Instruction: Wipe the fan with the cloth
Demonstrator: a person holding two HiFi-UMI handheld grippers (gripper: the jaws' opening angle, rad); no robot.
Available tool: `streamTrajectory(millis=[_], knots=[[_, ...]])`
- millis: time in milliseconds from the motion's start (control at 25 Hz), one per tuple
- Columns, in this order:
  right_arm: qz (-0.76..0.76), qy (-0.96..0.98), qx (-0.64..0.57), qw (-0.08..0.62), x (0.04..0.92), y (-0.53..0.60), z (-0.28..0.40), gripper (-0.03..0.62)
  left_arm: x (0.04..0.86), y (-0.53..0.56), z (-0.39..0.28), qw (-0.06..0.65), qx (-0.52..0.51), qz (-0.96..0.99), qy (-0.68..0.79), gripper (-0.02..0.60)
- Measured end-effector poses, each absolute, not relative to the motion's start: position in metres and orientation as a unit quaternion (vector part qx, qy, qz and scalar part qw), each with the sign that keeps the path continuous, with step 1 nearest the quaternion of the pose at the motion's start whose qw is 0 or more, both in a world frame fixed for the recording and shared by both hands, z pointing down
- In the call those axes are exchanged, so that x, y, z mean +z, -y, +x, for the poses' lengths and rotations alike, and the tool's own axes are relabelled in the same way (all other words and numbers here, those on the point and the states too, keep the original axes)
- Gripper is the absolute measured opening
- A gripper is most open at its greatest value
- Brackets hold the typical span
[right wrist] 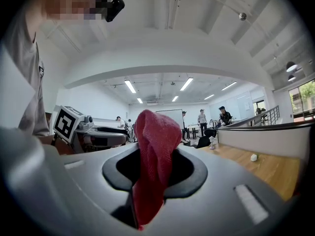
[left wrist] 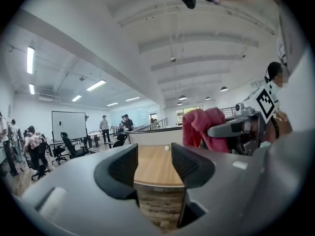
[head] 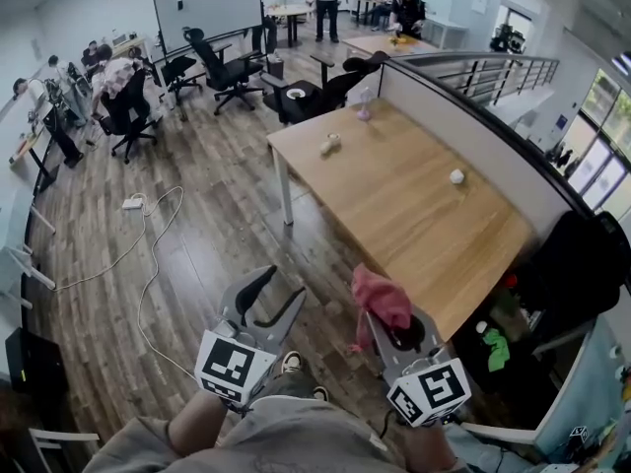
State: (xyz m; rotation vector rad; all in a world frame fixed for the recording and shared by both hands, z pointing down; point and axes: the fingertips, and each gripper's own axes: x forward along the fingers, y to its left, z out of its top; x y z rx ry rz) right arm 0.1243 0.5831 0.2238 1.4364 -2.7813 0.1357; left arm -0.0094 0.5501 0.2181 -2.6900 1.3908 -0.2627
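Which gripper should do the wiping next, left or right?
Right. The right gripper is shut on the red terry cloth; the left gripper is open and empty. Both are short of the light wooden table.

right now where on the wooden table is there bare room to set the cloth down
The table is bare over its near half, from the small white object by the partition down to the near edge. Its far end is more crowded: a cream object and a small pink item.
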Motion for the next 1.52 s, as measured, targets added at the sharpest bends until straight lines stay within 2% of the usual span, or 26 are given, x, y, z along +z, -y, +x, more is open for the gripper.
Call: streamTrajectory(millis=[640,1520], knots=[[0.442,0.895,0.056,0.021,0.244,-0.51,0.105,0.115,0.236,-0.481,-0.027,0.027,-0.089,-0.88,-0.466,0.215],[0.475,0.876,0.077,0.044,0.235,-0.251,0.04,0.115,0.229,-0.214,-0.099,0.011,-0.103,-0.892,-0.44,0.215]])
